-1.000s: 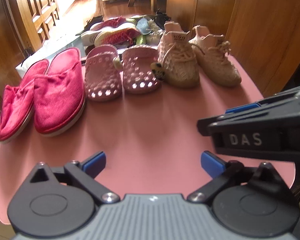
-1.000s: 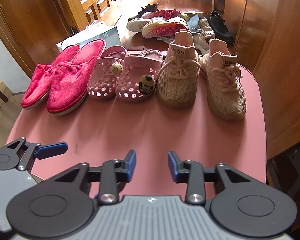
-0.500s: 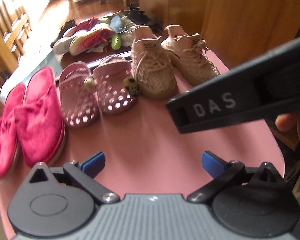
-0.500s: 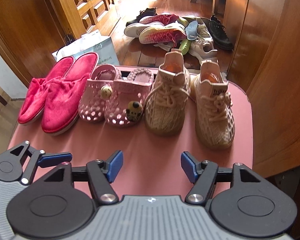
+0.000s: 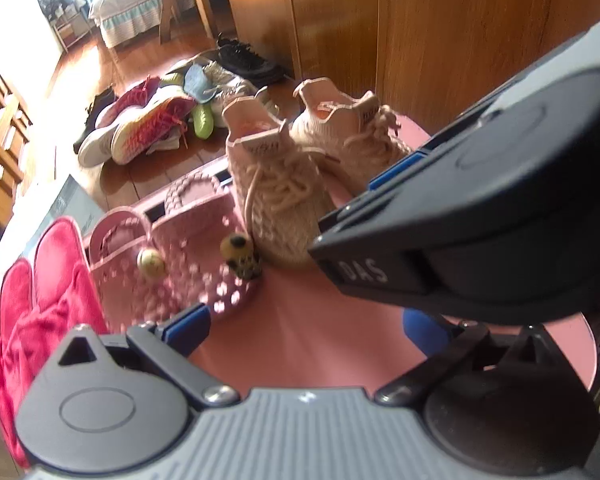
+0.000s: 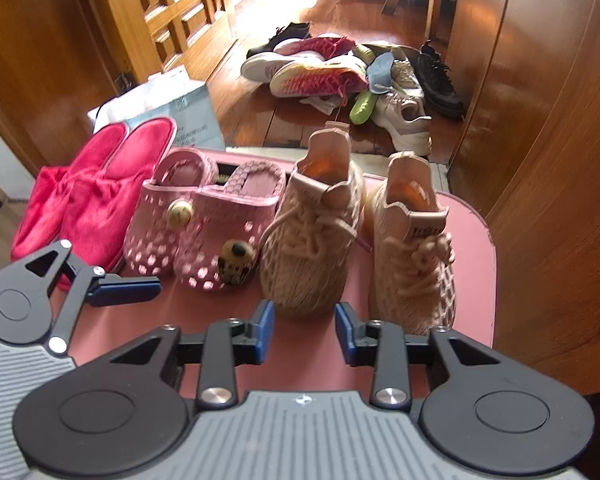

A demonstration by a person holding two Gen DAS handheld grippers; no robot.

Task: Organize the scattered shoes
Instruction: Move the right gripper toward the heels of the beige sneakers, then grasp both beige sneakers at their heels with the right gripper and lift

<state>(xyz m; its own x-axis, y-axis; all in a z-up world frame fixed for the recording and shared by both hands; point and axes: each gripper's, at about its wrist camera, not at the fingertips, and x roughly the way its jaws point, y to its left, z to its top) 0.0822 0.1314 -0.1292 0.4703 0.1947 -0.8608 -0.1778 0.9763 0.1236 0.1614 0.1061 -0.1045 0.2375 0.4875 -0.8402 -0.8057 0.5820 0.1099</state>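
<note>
On the pink table [image 6: 472, 216] we see three pairs lined up side by side, toes toward us: red slippers [image 6: 88, 200], pink clogs [image 6: 204, 224] and beige sneakers [image 6: 312, 240], the right sneaker standing slightly apart from its mate. A heap of other shoes [image 6: 340, 72] lies on the floor beyond. Our left gripper [image 5: 304, 320] and right gripper [image 6: 304, 328] both have their jaws released, holding nothing; the right one hovers just before the left sneaker's toe. We judge the row nearly tidy: this fits either a last nudge to the sneakers or the close of the job, and we cannot tell which.
</note>
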